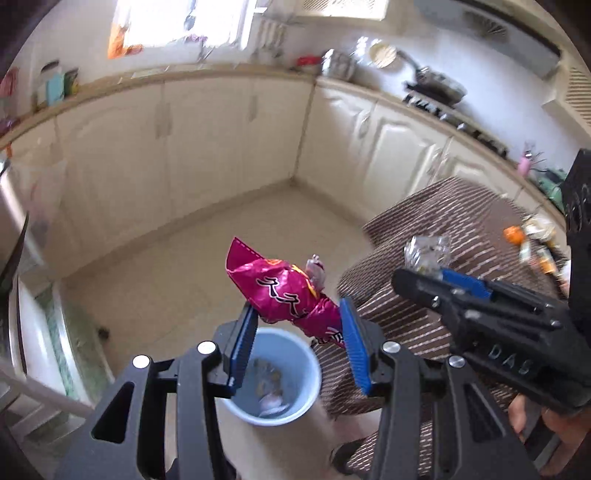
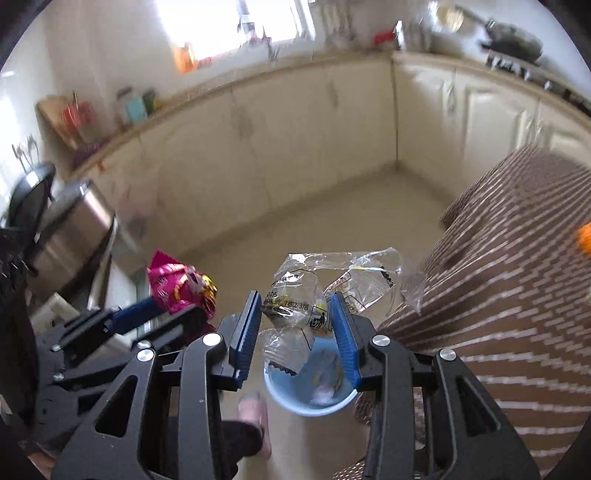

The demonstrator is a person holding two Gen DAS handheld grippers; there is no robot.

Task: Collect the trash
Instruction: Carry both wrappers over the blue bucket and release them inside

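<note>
Bin (image 1: 310, 373) with wrappers (image 1: 271, 400) inside

Sunlit kitchen: cream cabinets (image 1: 207, 147) wrap the far corner, beige tiled floor (image 1: 177, 258), bright window (image 1: 177, 22) above.

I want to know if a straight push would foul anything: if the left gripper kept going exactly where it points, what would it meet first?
Probably the floor. The left gripper holds the pink wrapper; beyond it is open tile, then cabinets. The blue bin sits below that line, though depth is unclear.
</note>
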